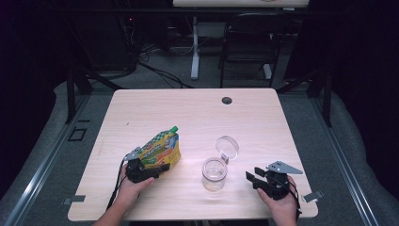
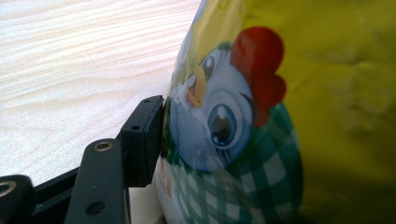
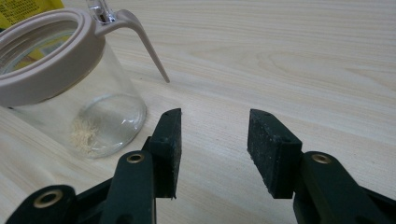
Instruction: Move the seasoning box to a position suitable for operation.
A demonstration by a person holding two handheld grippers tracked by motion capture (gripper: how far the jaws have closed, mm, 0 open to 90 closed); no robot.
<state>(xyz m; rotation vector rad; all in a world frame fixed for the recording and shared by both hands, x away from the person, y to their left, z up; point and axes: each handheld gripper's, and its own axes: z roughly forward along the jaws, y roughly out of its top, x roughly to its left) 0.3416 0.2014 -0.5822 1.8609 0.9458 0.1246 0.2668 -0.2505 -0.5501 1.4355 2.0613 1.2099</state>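
Left of centre in the high view, the left gripper (image 1: 162, 167) is clamped on the lower end of a yellow spouted pouch (image 1: 161, 149), whose green cap (image 1: 175, 127) points toward the upper middle of the frame; in the left gripper view one black jaw presses flat against the printed foil. The glass jar (image 1: 214, 173) stands in the lower middle of the high view, its hinged lid (image 1: 227, 145) flipped open behind it and a little pale powder on its bottom. The right gripper (image 1: 252, 178) rests at lower right with its jaws apart, near the jar but not touching it. Judging from this, the pouch is gripped, but uncapping and pouring into the jar remain to be done.
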